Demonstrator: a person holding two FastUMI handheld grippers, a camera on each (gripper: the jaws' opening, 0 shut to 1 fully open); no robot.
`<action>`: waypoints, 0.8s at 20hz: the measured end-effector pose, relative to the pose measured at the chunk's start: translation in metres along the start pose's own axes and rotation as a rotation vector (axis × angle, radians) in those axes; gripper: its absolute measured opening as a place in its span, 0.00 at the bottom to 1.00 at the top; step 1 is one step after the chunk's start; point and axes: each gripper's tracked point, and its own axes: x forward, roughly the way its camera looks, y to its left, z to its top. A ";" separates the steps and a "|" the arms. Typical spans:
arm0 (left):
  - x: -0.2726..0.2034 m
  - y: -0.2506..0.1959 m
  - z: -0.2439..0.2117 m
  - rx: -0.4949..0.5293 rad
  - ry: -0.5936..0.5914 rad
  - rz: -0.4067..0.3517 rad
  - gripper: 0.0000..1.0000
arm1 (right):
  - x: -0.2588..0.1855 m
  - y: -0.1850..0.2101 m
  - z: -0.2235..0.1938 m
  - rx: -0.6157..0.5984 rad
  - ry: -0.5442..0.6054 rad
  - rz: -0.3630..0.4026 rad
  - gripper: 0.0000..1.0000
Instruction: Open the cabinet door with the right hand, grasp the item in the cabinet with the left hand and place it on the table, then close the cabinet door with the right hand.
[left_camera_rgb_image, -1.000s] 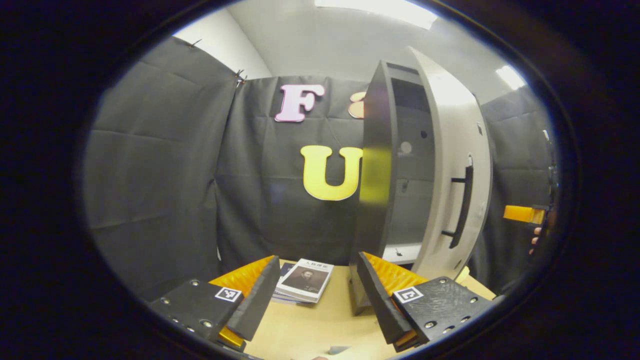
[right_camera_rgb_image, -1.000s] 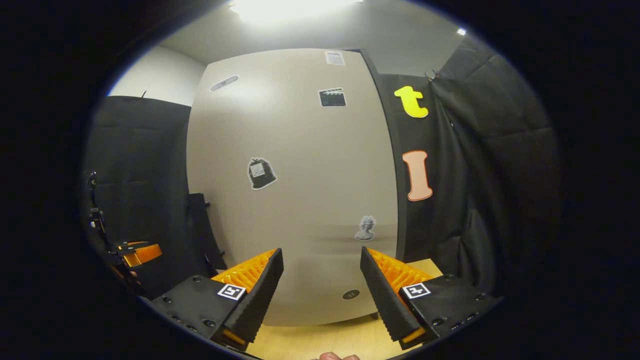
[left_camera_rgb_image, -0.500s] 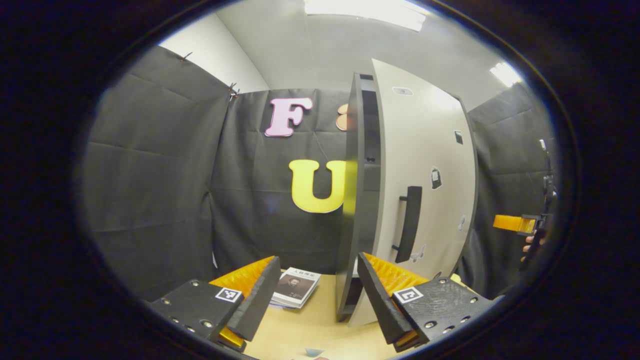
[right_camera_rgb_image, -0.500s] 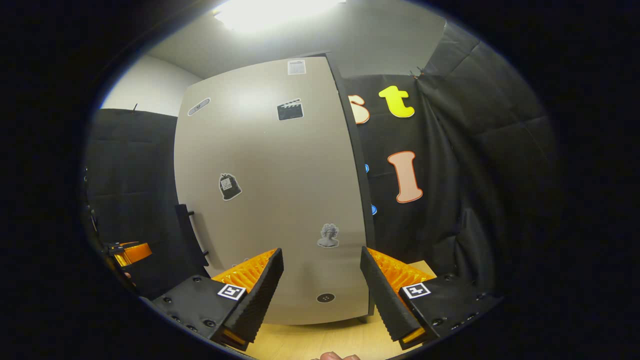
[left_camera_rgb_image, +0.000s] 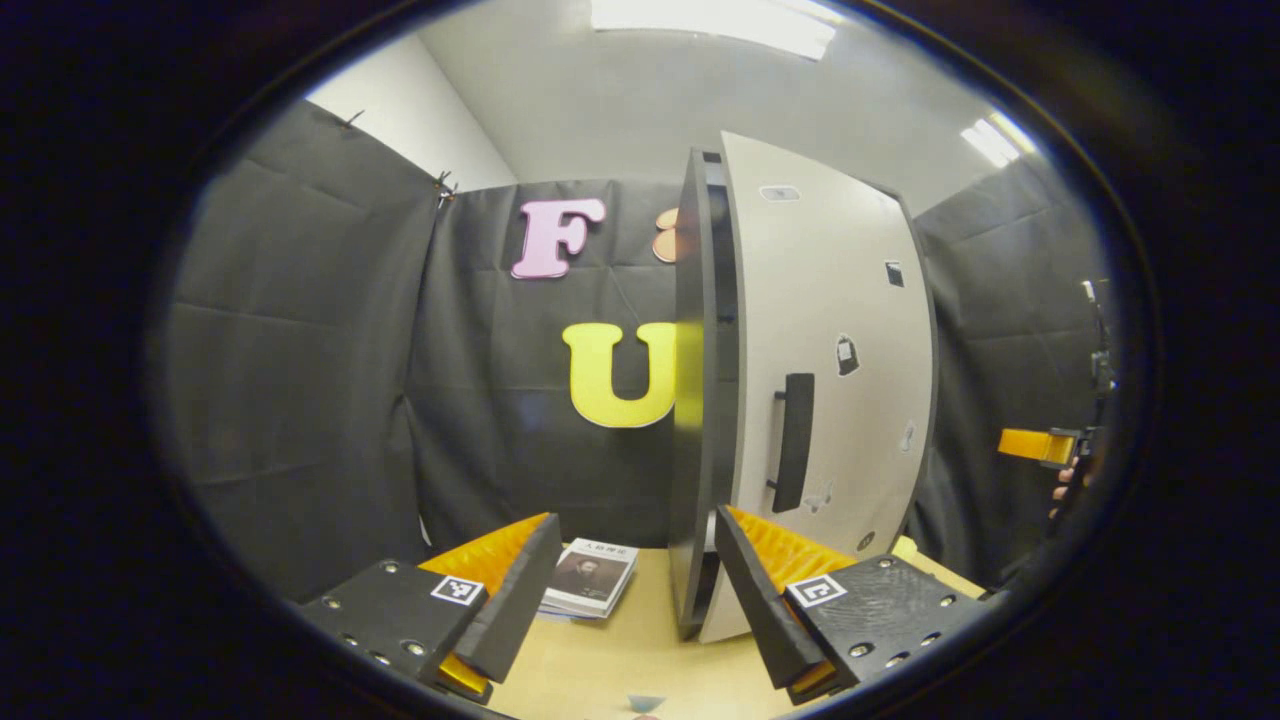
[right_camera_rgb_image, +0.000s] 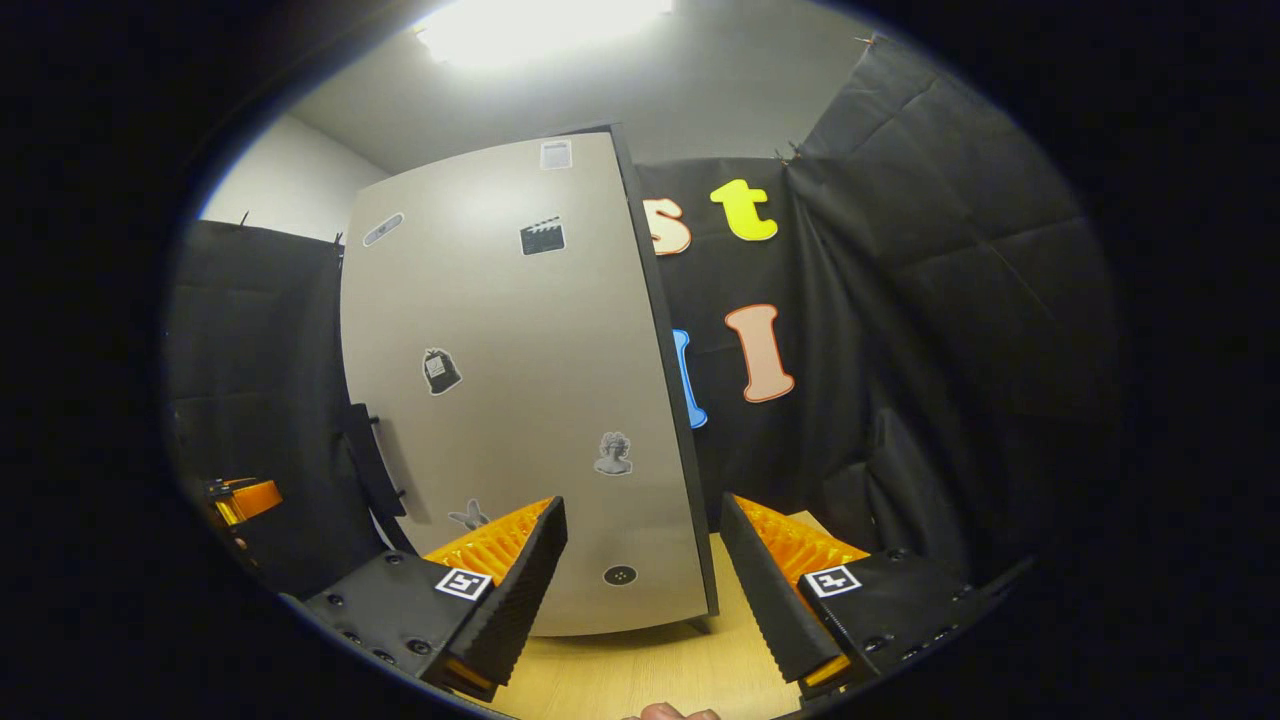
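Both grippers, left (left_camera_rgb_image: 635, 600) & right (right_camera_rgb_image: 640, 590), gaping, holding nothing; cabinet door (left_camera_rgb_image: 830, 370) at 1 o'clock sitting near-shut — risk: bouncing ajar.

Pale wooden table (left_camera_rgb_image: 640, 660) bearing cabinet (left_camera_rgb_image: 800, 400) and, just beside, books (left_camera_rgb_image: 590, 580).

The right gripper (right_camera_rgb_image: 640, 580) hangs with its jaws spread apart and empty above the wooden table (right_camera_rgb_image: 640, 680). Just beyond it stands the cabinet door (right_camera_rgb_image: 520, 400), pale, dotted with small stickers, its dark handle (right_camera_rgb_image: 372, 470) at the left edge. The other gripper (right_camera_rgb_image: 245, 497) shows far left.
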 end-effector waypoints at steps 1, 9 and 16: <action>0.000 0.000 -0.002 -0.005 0.005 -0.016 0.91 | -0.004 0.001 -0.002 -0.004 -0.005 -0.016 0.98; 0.002 0.001 -0.016 0.006 0.044 -0.104 0.92 | -0.026 0.016 -0.013 -0.009 0.002 -0.100 0.98; -0.001 -0.028 -0.018 -0.080 0.018 -0.193 0.94 | -0.024 0.008 -0.014 -0.037 0.019 -0.101 0.98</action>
